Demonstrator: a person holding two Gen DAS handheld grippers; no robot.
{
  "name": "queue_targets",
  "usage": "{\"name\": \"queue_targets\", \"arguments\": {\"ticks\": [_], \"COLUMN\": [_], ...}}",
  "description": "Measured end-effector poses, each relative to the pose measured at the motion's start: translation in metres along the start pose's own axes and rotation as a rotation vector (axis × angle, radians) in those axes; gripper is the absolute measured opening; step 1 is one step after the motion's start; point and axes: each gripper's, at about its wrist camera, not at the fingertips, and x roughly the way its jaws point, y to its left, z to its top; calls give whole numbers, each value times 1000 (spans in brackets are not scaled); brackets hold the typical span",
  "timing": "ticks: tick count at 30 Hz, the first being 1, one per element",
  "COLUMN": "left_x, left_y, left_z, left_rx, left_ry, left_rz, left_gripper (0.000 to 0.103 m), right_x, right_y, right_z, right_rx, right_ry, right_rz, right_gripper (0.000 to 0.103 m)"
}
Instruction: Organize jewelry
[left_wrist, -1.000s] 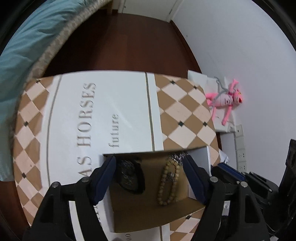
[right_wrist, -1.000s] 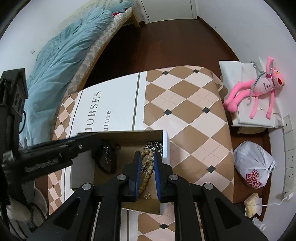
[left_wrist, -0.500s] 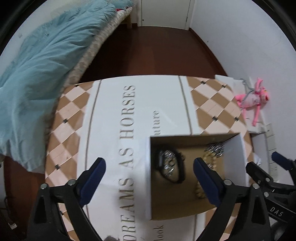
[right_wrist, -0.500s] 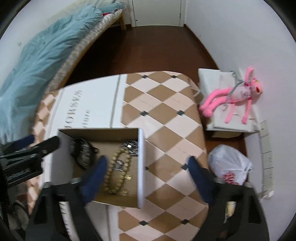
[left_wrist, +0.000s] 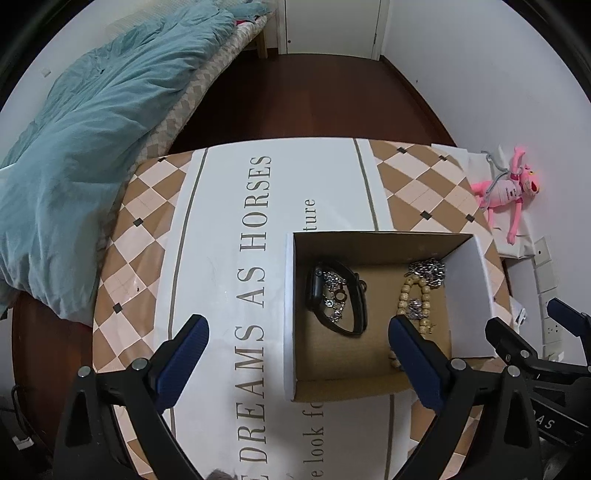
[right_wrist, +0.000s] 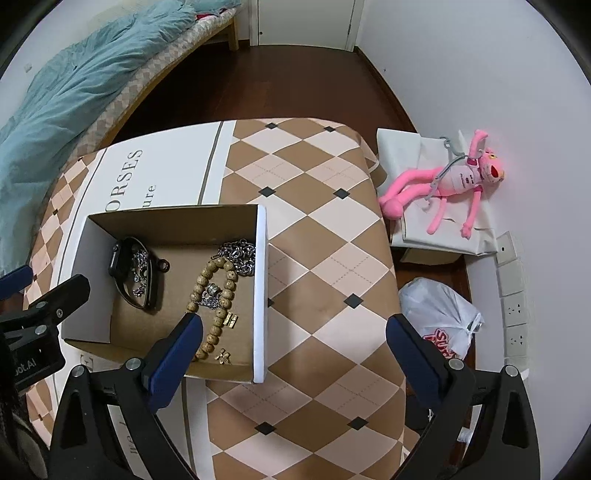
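An open cardboard box (left_wrist: 290, 314) (right_wrist: 260, 288) sits on the checked tablecloth (left_wrist: 147, 221) (right_wrist: 314, 240). Inside lie a black watch (left_wrist: 338, 299) (right_wrist: 129, 273), a wooden bead bracelet (left_wrist: 404, 295) (right_wrist: 210, 299), a silver chain (left_wrist: 428, 271) (right_wrist: 240, 254) and small gold pieces (right_wrist: 231, 319). My left gripper (left_wrist: 297, 326) hangs open above the box's left wall, holding nothing. My right gripper (right_wrist: 294, 326) straddles the box's right wall from above; its jaws are opening and grip nothing. Each gripper shows at the edge of the other's view.
A bed with a teal blanket (left_wrist: 81, 147) runs along the left. By the right wall a pink plush toy (right_wrist: 450, 184) lies on a white bag, with a plastic bag (right_wrist: 439, 317) on the dark floor and wall sockets (right_wrist: 513, 306) nearby.
Both grippers opened wide. The right one, nearly shut over the beads in the box, shifted right; the left one shifted left. The jewelry stays in the box.
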Motion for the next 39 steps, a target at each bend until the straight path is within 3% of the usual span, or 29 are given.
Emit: {"name": "queue_targets", "arguments": {"ticks": [8, 25, 33, 39], "left_x": [-61, -207, -242, -251], "left_y": [-4, 1, 1, 2], "left_z": [-11, -61, -84, -95], "left_rx": [-10, -44, -42, -43], "left_ry": [-106, -327, -378, -374], "left_rz": [11, 37, 48, 27], "left_gripper": [99, 99, 99, 99], "right_x": [-50, -227, -274, -291], "right_y": [-7, -12, -18, -19], "right_z": [-5, -65, -92, -106], "right_rx": [14, 32, 48, 40], "right_ry": [-87, -361, -430, -441], "right_rz": [0, -6, -7, -5], "right_gripper": [101, 103, 103, 103]}}
